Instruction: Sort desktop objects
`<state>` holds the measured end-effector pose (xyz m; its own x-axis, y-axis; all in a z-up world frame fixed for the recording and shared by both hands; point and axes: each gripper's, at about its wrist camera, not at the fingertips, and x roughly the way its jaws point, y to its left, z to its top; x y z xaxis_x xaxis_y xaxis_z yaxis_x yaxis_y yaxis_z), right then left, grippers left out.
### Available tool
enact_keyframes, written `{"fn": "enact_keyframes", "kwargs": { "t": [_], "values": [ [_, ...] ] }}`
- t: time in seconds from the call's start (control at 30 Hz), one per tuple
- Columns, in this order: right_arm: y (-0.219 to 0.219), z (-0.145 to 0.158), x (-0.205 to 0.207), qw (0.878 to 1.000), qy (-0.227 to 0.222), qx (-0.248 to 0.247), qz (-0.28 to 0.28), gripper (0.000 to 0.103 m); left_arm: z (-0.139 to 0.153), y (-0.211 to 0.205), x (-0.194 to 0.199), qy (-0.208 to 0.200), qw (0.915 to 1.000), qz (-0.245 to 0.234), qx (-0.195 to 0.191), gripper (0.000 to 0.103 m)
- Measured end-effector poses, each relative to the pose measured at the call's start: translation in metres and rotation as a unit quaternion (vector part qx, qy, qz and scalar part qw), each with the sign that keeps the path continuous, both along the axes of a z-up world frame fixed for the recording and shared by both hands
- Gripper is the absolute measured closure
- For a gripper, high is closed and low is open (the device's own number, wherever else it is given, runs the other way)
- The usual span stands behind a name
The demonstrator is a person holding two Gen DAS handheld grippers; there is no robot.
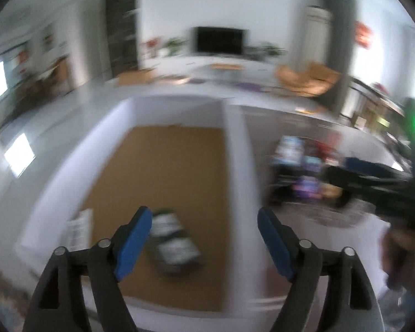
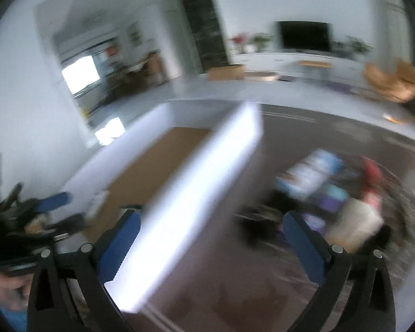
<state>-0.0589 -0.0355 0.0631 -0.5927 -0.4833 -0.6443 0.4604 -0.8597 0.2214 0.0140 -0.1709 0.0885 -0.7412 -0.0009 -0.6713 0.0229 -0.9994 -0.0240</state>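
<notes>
Left wrist view: both tongs, left tongs and right tongs, gape empty; next, likely reaching for the pile ahead of the right tongs, for the box.

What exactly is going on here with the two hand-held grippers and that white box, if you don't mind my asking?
A person is sorting desk items into a white box with a brown floor. Both views are motion-blurred. The left hand-held gripper is open and empty above the box, where a dark packet already lies. The right hand-held gripper is also open and empty, over the box wall beside a pile of colourful items waiting on the dark table.
</notes>
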Motion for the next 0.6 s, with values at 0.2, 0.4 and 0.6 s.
{"fn": "enact_keyframes", "kwargs": {
  "t": [0.2, 0.4, 0.6],
  "values": [
    [0.126, -0.067, -0.004, 0.988, -0.041, 0.095, -0.116, 0.0, -0.046, 0.12, -0.018, -0.046, 0.9927, -0.111, 0.003, 0.006],
    [0.203, -0.123, 0.001, 0.975, -0.084, 0.141, -0.152, 0.0, -0.13, 0.174, -0.062, -0.12, 0.9883, -0.093, -0.019, 0.007],
    [0.21, -0.136, -0.003, 0.974, -0.072, 0.146, -0.16, 0.0, -0.143, 0.182, -0.101, -0.108, 0.991, -0.075, -0.023, 0.004]
  ]
}}
